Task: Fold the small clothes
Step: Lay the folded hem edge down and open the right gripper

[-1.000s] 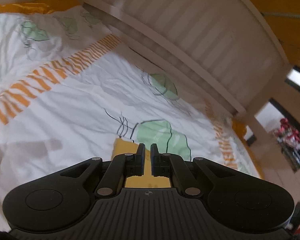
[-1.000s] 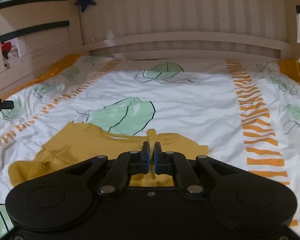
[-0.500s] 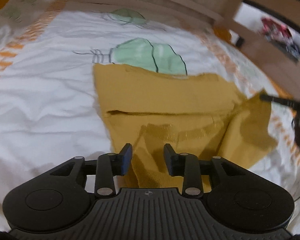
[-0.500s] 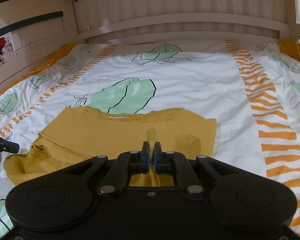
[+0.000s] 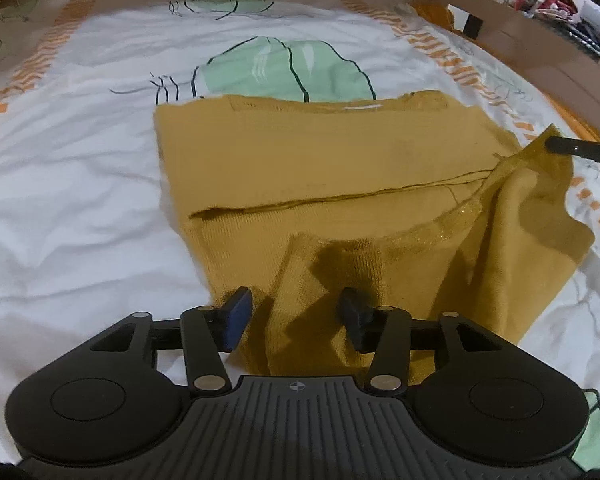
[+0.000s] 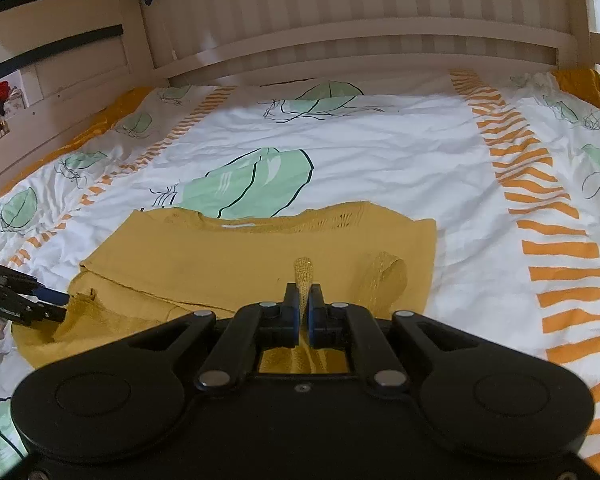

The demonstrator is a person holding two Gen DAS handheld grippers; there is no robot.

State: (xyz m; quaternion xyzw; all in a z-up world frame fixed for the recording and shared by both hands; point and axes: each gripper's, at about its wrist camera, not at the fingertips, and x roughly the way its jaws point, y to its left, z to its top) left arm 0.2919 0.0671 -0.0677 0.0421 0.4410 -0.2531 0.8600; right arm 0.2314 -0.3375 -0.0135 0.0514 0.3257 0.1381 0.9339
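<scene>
Wooden headboard (image 6: 360,36) beyond mustard top (image 6: 260,256)

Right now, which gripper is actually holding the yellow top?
The right gripper: its fingers pinch the yellow top. The left gripper is opening, not gripping it.

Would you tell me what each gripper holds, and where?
Right gripper pinches the mustard knit garment by its glittery edge; left gripper, jaws opening, grips nothing.

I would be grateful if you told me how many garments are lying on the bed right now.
1: a mustard-yellow top on the white patterned bedspread, below the large green leaf print. Nothing else shows, though the gripper bodies hide the nearest stretch of the bed.
</scene>
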